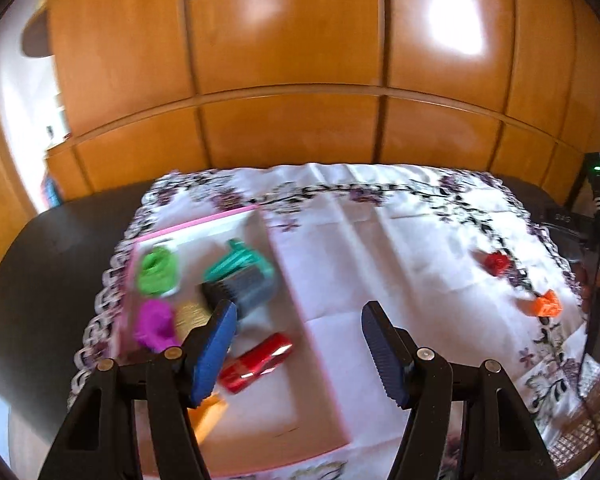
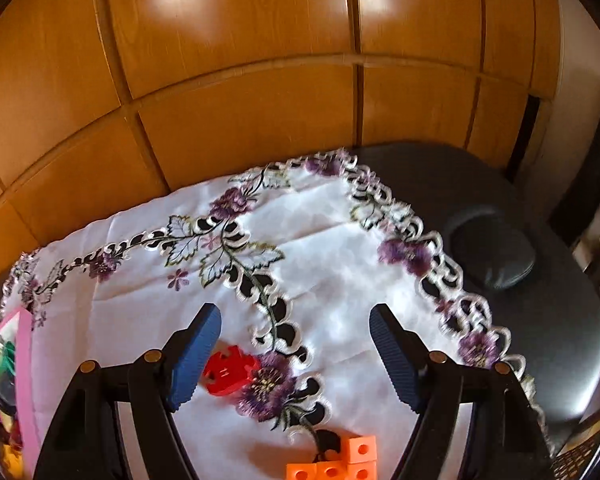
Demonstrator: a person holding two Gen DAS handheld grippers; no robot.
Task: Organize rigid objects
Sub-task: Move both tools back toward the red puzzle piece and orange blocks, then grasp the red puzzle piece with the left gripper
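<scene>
A pink-rimmed white tray [image 1: 204,222] lies on the left of the embroidered cloth. It holds a green piece [image 1: 158,272], a magenta piece [image 1: 154,324], a teal piece [image 1: 236,264], a grey piece [image 1: 248,290], a red toy car [image 1: 258,362] and an orange piece [image 1: 210,414]. My left gripper [image 1: 298,354] is open and empty above the tray's right part. A red block [image 1: 496,262] [image 2: 228,368] and an orange block [image 1: 544,306] [image 2: 340,462] lie on the cloth to the right. My right gripper [image 2: 294,358] is open and empty just above the red block.
The white cloth with purple flowers [image 2: 324,264] covers a dark table [image 2: 556,320]. A wooden wardrobe [image 1: 292,40] stands right behind the table. A dark cushion-like object [image 2: 492,254] lies on the table's right side. The tray's edge also shows in the right wrist view [image 2: 22,360].
</scene>
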